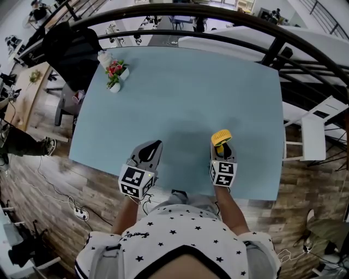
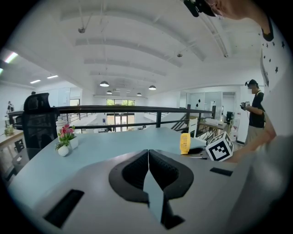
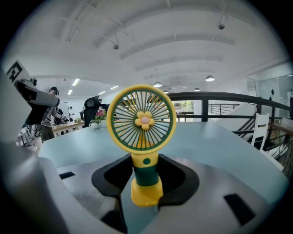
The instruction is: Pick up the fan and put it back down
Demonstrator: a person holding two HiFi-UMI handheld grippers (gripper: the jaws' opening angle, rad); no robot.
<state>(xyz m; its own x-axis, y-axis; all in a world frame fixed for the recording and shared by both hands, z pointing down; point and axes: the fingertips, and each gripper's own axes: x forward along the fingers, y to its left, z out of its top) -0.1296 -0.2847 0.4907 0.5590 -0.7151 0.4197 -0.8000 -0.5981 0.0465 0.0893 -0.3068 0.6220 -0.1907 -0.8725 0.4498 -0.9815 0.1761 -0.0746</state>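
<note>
A small yellow and green hand fan [image 3: 144, 137] with a flower hub stands upright between the jaws of my right gripper [image 3: 146, 176]. The black pads [image 3: 181, 176] sit against both sides of its green handle. Its yellow base is low over the pale blue table [image 3: 219, 141]; I cannot tell whether it rests there. From above, the fan [image 1: 222, 137] shows at the tip of the right gripper [image 1: 223, 150], near the table's front right. My left gripper [image 1: 151, 151] lies near the front edge, its jaws [image 2: 148, 167] shut on nothing. The fan [image 2: 184, 143] is off to its right.
A small pot of pink flowers [image 1: 115, 73] stands at the table's far left corner. A black railing [image 1: 180, 13] curves behind the table [image 1: 191, 87]. A black office chair [image 1: 73, 52] is at the left, a white chair [image 1: 313, 133] at the right.
</note>
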